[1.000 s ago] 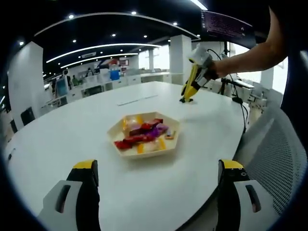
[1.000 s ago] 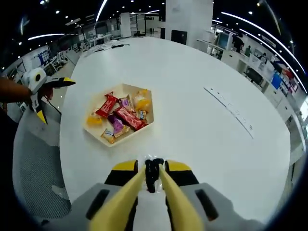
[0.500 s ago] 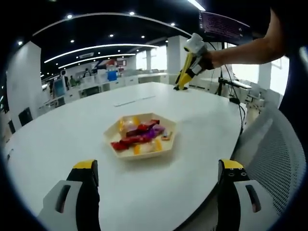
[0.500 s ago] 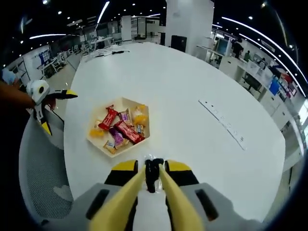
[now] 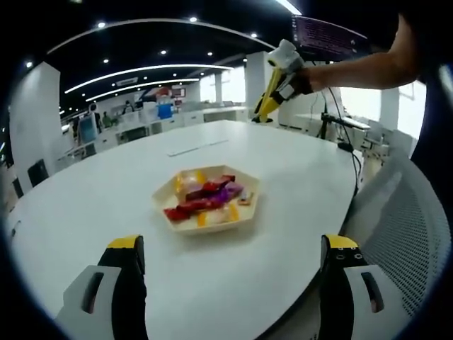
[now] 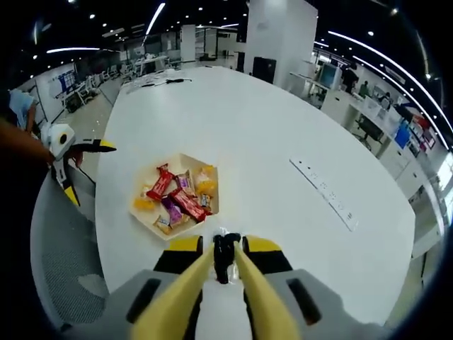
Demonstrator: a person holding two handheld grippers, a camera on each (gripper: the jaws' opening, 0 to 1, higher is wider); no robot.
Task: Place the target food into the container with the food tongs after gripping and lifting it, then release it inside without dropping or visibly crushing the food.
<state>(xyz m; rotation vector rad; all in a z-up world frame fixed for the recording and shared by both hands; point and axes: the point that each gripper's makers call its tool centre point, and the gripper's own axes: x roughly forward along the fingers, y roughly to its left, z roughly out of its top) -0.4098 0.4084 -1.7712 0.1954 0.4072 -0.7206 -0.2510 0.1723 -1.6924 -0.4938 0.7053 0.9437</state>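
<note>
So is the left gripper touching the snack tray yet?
Apart. In the left gripper view the open left gripper sits short of the tray, with bare white table between its jaws and the tray's near rim.

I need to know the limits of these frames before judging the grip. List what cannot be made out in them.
- Right gripper view: the item pinched in the right tool is dark, small and mostly covered by the jaws, so its kind is unreadable.
- Both views: the wrapped snacks in the tray are too small to read labels.
- Left gripper view: the left tool is cut by the bottom edge.
- Right gripper view: the white strip on the table is too small to identify.
</note>
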